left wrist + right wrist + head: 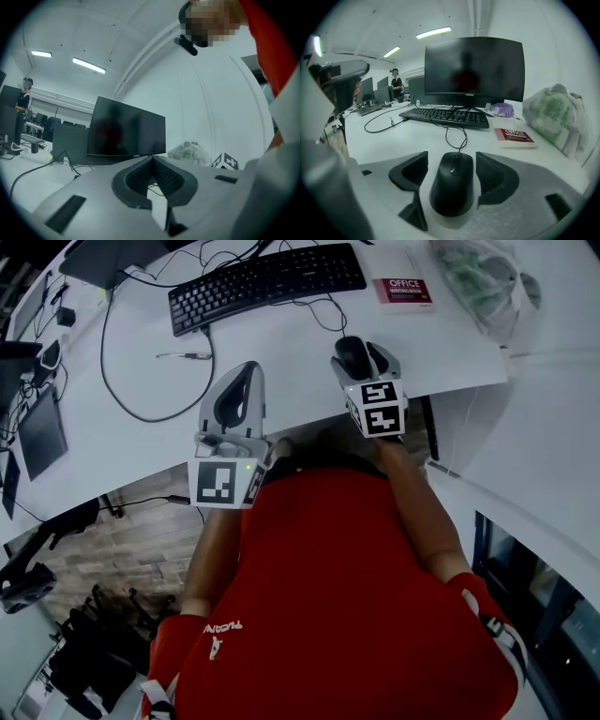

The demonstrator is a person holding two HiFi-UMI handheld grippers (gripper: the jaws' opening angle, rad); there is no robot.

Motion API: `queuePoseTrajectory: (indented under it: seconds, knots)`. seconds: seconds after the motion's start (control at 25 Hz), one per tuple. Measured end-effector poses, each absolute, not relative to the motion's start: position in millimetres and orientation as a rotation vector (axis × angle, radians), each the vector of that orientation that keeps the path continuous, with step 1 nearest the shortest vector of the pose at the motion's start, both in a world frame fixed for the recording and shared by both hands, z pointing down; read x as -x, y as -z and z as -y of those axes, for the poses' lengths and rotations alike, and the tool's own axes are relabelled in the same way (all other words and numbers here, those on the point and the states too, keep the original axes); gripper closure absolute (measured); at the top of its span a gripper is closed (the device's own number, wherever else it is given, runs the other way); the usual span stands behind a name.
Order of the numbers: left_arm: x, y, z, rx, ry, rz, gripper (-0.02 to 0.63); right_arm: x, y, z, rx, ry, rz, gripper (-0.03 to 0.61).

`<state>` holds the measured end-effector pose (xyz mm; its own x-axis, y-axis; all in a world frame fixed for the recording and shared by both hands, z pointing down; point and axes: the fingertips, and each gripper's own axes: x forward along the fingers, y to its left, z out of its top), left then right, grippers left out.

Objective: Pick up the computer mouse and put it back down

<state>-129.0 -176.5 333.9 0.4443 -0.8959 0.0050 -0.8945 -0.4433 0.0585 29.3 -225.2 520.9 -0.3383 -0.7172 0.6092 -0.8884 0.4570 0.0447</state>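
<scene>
A black wired computer mouse (353, 356) (452, 183) rests on the white desk (281, 343) near its front edge, its cable running back toward the keyboard. My right gripper (360, 349) (451, 160) is open and straddles the mouse, one dark pad on each side with a narrow gap showing between each pad and the mouse. My left gripper (246, 369) (152, 158) hovers to the left of the mouse at the desk's front edge. Its jaw tips meet, so it is shut, and nothing is in it.
A black keyboard (267, 282) (450, 117) lies behind the mouse, with a dark monitor (473, 70) beyond it. A red-and-white book (405, 289) (515, 137) and a plastic bag (478, 277) (553, 117) sit to the right. A loose cable (122, 381) loops at left.
</scene>
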Motion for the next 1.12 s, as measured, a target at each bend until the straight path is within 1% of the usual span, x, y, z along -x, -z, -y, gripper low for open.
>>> queuePoseTrajectory:
  seconds: [0.12, 0.32, 0.52, 0.72, 0.92, 1.12]
  knots:
    - [132, -335, 179, -2.625, 0.035, 1.629, 0.604, -30, -535, 229, -1.324, -0.452, 2.113, 0.244]
    - [135, -335, 181, -2.622, 0.020, 1.632, 0.603, -32, -551, 233, -1.307, -0.509, 2.071, 0.242]
    - [138, -337, 181, -2.618, 0.014, 1.638, 0.604, -35, -553, 234, -1.315, -0.505, 2.053, 0.277]
    - [140, -337, 180, -2.615, 0.011, 1.642, 0.603, -35, -551, 233, -1.311, -0.512, 2.062, 0.282]
    - [141, -334, 179, -2.619, 0.020, 1.649, 0.603, -33, -532, 230, -1.331, -0.511, 2.115, 0.284]
    - [140, -332, 177, -2.621, 0.030, 1.655, 0.603, -29, -489, 224, -1.363, -0.475, 2.218, 0.285]
